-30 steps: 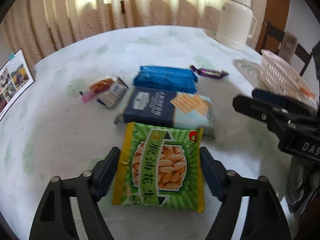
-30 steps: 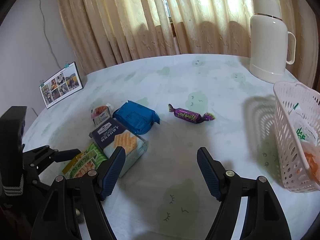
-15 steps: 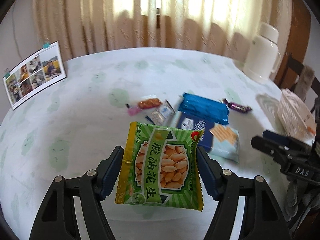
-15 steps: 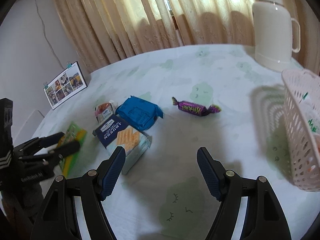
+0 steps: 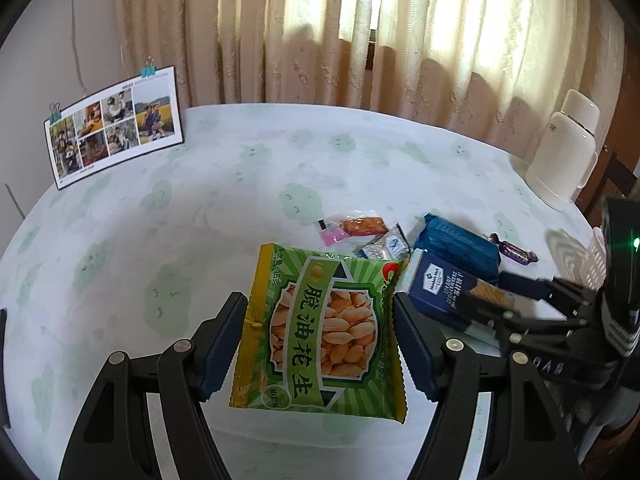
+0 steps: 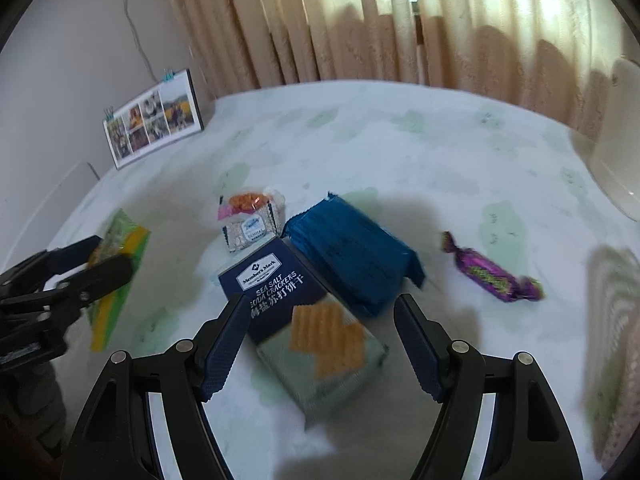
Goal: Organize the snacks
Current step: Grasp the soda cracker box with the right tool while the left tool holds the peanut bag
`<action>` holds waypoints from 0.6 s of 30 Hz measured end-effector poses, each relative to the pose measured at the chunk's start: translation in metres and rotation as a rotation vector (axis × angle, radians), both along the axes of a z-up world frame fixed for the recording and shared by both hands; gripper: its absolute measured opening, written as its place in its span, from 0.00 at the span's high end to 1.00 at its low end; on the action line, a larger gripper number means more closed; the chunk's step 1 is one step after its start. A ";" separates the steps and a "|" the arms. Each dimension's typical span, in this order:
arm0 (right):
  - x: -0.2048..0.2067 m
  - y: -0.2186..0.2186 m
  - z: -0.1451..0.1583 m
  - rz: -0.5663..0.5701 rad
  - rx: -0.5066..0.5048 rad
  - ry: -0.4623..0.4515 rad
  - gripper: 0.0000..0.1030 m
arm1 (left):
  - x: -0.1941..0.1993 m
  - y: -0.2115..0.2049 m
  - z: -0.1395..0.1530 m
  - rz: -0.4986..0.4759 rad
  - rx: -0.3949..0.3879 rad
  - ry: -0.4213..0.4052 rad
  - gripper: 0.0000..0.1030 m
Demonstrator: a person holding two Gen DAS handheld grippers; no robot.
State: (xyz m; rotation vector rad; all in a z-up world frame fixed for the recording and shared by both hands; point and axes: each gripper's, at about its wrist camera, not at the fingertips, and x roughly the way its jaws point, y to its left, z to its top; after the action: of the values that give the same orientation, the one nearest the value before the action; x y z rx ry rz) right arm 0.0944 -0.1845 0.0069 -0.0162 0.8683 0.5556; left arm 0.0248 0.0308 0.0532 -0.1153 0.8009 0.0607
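Observation:
My left gripper (image 5: 320, 336) is shut on a green peanut packet (image 5: 324, 332) and holds it above the table; the packet also shows in the right wrist view (image 6: 116, 272). My right gripper (image 6: 320, 340) is open, hovering over a navy soda cracker pack (image 6: 304, 316), its fingers to either side. Behind the pack lie a blue packet (image 6: 352, 260), two small snack packets (image 6: 250, 220) and a purple candy (image 6: 492, 274). The cracker pack (image 5: 444, 292) and blue packet (image 5: 456, 246) also show in the left wrist view.
A round table with a pale green-patterned cloth (image 5: 200, 184). A photo card (image 5: 114, 124) stands at the far left. A white thermos (image 5: 564, 152) stands at the far right. A white basket (image 6: 616, 344) sits at the right edge.
My left gripper has lifted the peanut packet off the table and swung left. My right gripper has moved left and down over the cracker pack.

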 end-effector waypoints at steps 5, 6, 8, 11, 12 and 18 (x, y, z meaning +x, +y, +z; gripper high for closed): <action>-0.027 0.012 -0.005 0.082 -0.005 0.020 0.28 | 0.000 0.001 0.001 0.010 -0.007 0.000 0.33; -0.034 0.014 -0.005 0.103 -0.006 0.019 0.28 | -0.001 0.001 0.002 0.011 -0.006 -0.004 0.33; -0.046 0.018 -0.004 0.133 -0.013 0.010 0.28 | -0.001 -0.001 0.002 0.011 -0.006 -0.008 0.33; -0.049 0.027 -0.004 0.118 -0.059 -0.016 0.28 | -0.002 -0.002 0.002 0.011 -0.002 -0.008 0.33; -0.047 0.028 -0.004 0.107 -0.074 -0.024 0.28 | -0.002 -0.001 0.002 0.013 -0.002 -0.006 0.33; -0.025 0.043 -0.007 0.019 -0.191 -0.051 0.34 | -0.005 0.000 0.004 0.022 -0.009 -0.005 0.33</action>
State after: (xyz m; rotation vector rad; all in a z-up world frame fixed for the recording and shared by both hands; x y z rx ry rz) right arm 0.0695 -0.1418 -0.0005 -0.2115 0.8698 0.4866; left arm 0.0203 0.0305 0.0570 -0.1323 0.7949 0.0780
